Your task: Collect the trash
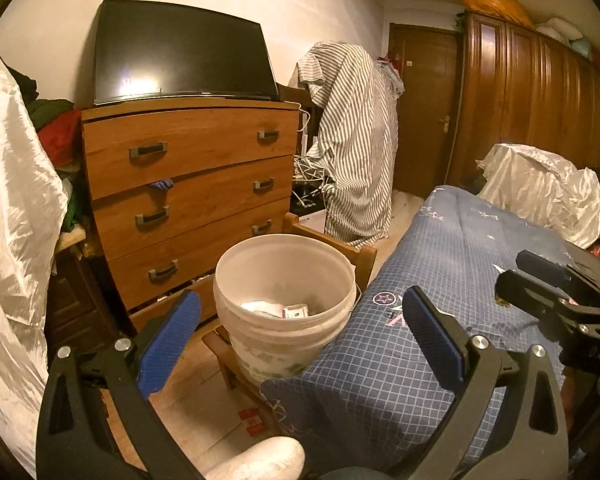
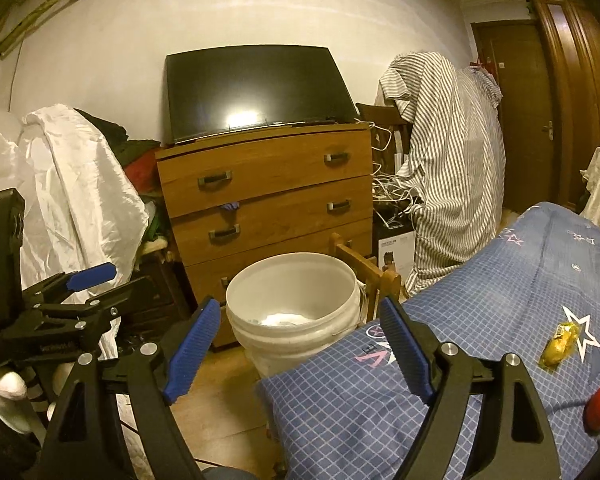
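Trash in the white bucket (image 1: 284,280) is largely hidden by its rim.

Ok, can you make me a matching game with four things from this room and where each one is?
Things:
1. TV
2. white bucket
3. yellow wrapper
4. striped cloth

Places:
A. on the blue bedspread
B. draped beside the door
C. on top of the dresser
D. on the floor in front of the dresser

Pairs: 1-C, 2-D, 3-A, 4-B
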Tool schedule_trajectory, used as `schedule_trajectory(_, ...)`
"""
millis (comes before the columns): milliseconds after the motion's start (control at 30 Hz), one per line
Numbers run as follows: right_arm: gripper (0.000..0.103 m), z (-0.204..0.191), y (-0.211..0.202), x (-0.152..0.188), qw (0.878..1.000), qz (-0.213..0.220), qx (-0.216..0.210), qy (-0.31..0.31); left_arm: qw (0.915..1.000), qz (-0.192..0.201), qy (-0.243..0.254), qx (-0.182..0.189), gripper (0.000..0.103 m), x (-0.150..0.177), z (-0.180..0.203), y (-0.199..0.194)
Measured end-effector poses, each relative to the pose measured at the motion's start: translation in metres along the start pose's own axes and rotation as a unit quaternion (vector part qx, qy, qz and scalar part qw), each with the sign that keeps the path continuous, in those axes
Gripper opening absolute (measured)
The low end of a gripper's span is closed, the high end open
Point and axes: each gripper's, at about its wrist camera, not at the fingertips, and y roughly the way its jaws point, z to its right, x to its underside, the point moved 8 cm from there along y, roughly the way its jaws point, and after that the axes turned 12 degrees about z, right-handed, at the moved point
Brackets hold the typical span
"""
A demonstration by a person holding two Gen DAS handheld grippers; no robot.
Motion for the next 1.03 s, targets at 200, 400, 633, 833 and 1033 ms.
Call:
schedule_trajectory(200,0.082,-0.003,-0.002,-0.002,1.000,0.002,-0.001,0.000,1.0000,0.005,0.001,0.002,0.097,-0.003,0.002,-0.003)
schedule_trajectory(400,0.083,-0.001,0.004,0.000,1.000,-0.002,-0.002,0.007,1.0000,0.006,0.000,0.000,0.097,-0.004,0.001,-0.005)
schedule_trajectory(633,0.083,0.000,0.009,0.000,1.000,-0.004,-0.003,0.010,1.0000,0.002,0.004,0.002,0.097,-0.004,0.002,-0.003)
schedule_trajectory(833,0.083,-0.001,0.014,0.001,1.000,-0.009,-0.007,0.010,1.0000,-0.009,0.000,-0.003,0.097,-0.003,-0.002,0.004)
schedule_trajectory(1033,0.086,0.000,0.017,0.002,1.000,-0.011,-0.007,0.011,0.9996,-0.026,0.011,-0.004,0.097,0.003,0.000,0.009)
